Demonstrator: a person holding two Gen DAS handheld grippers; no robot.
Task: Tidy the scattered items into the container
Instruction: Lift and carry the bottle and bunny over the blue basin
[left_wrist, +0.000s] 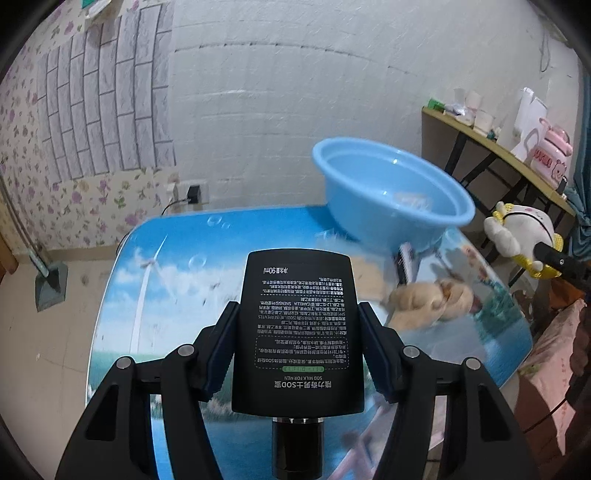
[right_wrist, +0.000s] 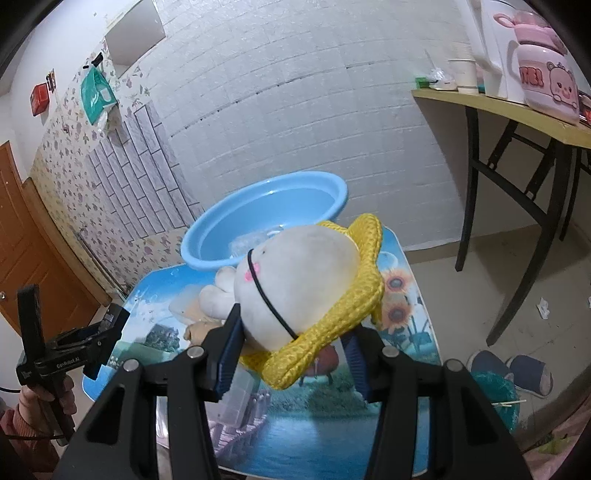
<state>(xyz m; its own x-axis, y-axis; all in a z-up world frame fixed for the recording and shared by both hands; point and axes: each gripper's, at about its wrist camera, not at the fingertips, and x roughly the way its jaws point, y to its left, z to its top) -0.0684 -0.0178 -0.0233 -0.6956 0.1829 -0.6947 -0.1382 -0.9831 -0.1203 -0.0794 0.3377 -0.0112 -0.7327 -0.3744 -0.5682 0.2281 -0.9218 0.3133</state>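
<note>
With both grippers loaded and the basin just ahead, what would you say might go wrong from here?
1. The right gripper pinches only the lower edge of the plush toy; its soft, bulky body could slip free.
2. The blue basin sits near the table edge; a bump may shove it off.
3. The left gripper holds the black bottle; both hands converging on the basin might collide.

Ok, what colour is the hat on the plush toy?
Yellow, a knitted hat on the white plush toy; clearest in the right wrist view.
</note>
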